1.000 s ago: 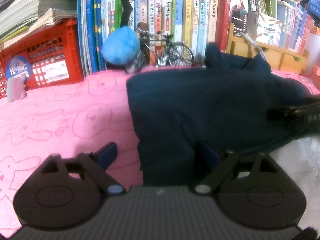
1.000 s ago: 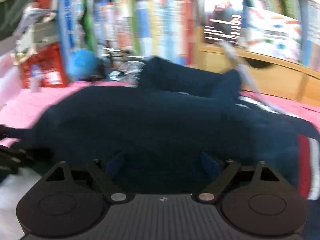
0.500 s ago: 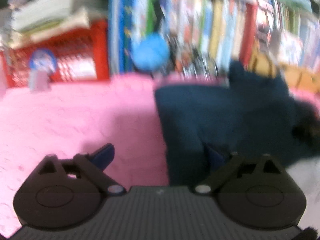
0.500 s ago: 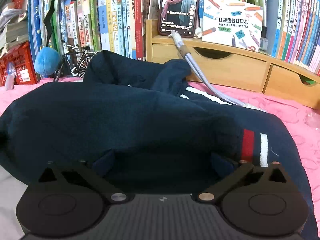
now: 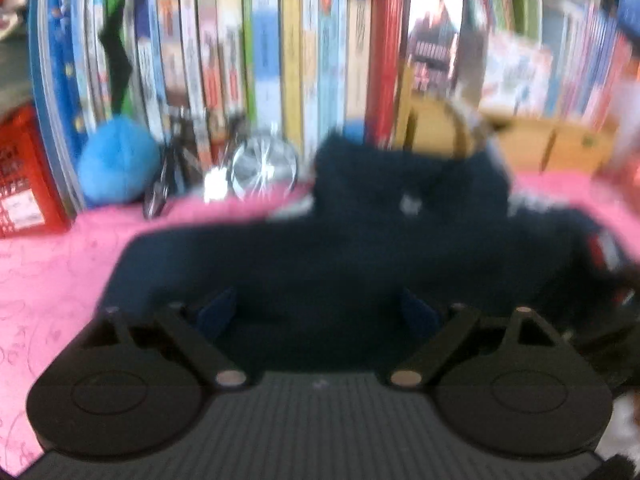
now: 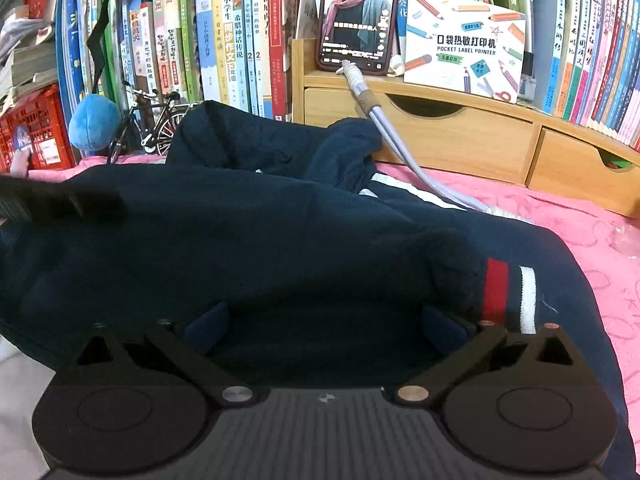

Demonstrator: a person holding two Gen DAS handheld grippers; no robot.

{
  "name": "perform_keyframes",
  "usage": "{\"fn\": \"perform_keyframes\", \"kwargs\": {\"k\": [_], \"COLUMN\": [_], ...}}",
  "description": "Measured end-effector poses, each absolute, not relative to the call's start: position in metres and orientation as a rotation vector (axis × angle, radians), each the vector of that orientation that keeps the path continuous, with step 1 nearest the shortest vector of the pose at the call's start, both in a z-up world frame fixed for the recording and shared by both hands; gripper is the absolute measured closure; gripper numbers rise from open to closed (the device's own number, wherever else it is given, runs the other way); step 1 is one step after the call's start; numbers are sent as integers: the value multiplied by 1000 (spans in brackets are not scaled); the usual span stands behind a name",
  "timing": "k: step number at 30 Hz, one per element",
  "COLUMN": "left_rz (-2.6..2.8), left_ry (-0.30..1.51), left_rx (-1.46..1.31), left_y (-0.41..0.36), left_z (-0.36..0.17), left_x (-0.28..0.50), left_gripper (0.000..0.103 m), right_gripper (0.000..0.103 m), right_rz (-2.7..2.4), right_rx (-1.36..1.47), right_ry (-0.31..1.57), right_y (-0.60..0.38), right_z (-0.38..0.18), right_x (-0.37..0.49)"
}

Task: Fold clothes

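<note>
Both grippers, left (image 5: 316,314) and right (image 6: 322,326), spread wide, grasping nothing, over the navy garment (image 6: 248,248). Red-and-white cuff (image 6: 508,296) at the right view's 3 o'clock.

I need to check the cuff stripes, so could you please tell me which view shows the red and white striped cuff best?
The right wrist view: the red and white striped cuff is sharp and close, lying on the navy garment. In the left wrist view it is only a blurred red patch at the right edge.

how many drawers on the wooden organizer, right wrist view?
2 visible. One drawer sits under the phone and the label printer box; the other drawer is to its right, below the books. More may lie beyond the frame edge.
</note>
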State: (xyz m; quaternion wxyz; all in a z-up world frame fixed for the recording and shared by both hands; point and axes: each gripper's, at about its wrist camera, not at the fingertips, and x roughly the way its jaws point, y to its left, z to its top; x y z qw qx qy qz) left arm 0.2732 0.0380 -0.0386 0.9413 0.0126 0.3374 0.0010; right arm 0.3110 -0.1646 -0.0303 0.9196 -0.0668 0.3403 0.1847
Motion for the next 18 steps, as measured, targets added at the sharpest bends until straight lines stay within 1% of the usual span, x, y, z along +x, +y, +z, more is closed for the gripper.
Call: {"fn": "perform_keyframes", "kwargs": {"k": [3,4,6,9,18], "left_rz": [19,29,46,23,0], "left_ry": [676,676,697,697,683], "left_rx": [93,88,11,-16,-29], "left_y": [44,50,69,86,101], "left_z": [-55,-56,-56,-57,-52], "left_x": [265,262,259,251,241], "left_gripper": [7,5,3,1,0], "right_gripper": [0,0,0,0,0], "right_rz": [381,381,381,385,396], "right_rx": [-136,-135,-135,-137,-140], "right_ry": [700,700,700,700,699], "right_y": [-165,-165,-165,-165,-165], "right_z": [-30,-30,-30,-30,-30], "right_x": [311,311,311,311,311]}}
